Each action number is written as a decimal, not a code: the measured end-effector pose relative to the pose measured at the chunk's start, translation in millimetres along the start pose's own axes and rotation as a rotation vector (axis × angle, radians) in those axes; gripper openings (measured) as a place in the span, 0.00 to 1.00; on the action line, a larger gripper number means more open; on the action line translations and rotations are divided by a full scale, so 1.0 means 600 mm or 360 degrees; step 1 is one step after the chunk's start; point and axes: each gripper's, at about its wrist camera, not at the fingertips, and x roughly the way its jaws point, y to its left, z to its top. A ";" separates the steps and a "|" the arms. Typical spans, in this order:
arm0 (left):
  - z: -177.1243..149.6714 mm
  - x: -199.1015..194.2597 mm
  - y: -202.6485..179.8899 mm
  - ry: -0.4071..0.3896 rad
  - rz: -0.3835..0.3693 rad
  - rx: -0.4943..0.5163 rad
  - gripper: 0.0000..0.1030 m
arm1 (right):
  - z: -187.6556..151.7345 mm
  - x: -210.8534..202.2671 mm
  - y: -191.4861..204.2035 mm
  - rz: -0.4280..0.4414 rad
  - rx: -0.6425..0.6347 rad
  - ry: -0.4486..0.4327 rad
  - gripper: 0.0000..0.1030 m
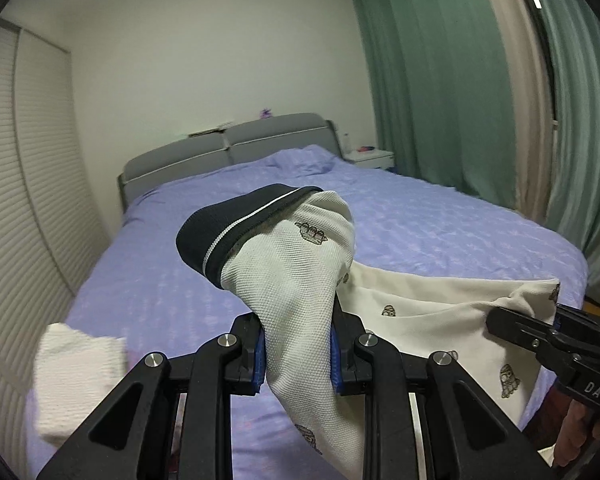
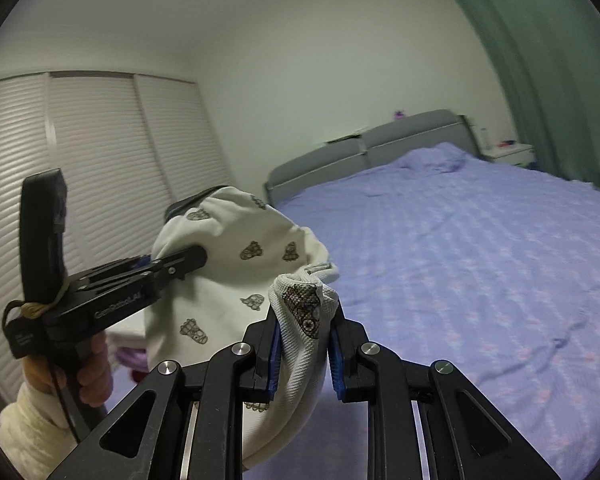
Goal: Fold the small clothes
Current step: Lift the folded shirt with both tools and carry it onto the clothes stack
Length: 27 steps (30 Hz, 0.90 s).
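Left hand-held gripper [image 1: 298, 354]: blue pads clamped on a bunched fold of a white shirt [image 1: 300, 280] printed with small grey figures. Dark collar [image 1: 220, 232] with a thin white stripe flops over the top of the bunch. Shirt stretches right to the right hand-held gripper [image 1: 500, 322], which nips its far edge. Below, a bed [image 1: 440, 232] with a lilac cover; white folded cloth [image 1: 76, 384] at lower left, blurred. Grey headboard [image 1: 228, 148], green curtains [image 1: 432, 80].
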 end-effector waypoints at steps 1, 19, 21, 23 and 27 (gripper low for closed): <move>-0.001 -0.005 0.018 0.0007 0.0020 -0.0013 0.24 | 0.001 0.010 0.015 0.0025 -0.0017 0.0008 0.21; 0.035 -0.027 0.325 0.0092 0.0253 -0.0134 0.24 | 0.029 0.144 0.060 0.0454 -0.0081 0.0178 0.21; 0.034 -0.017 0.351 0.0115 0.0279 -0.0092 0.24 | 0.026 0.166 0.083 0.0493 -0.0094 0.0196 0.21; 0.031 -0.002 0.372 0.0146 0.0280 -0.0074 0.24 | 0.018 0.187 0.116 0.0531 -0.0109 0.0209 0.21; 0.019 0.032 0.404 0.0191 0.0287 -0.0037 0.24 | 0.001 0.231 0.150 0.0575 -0.0105 0.0233 0.21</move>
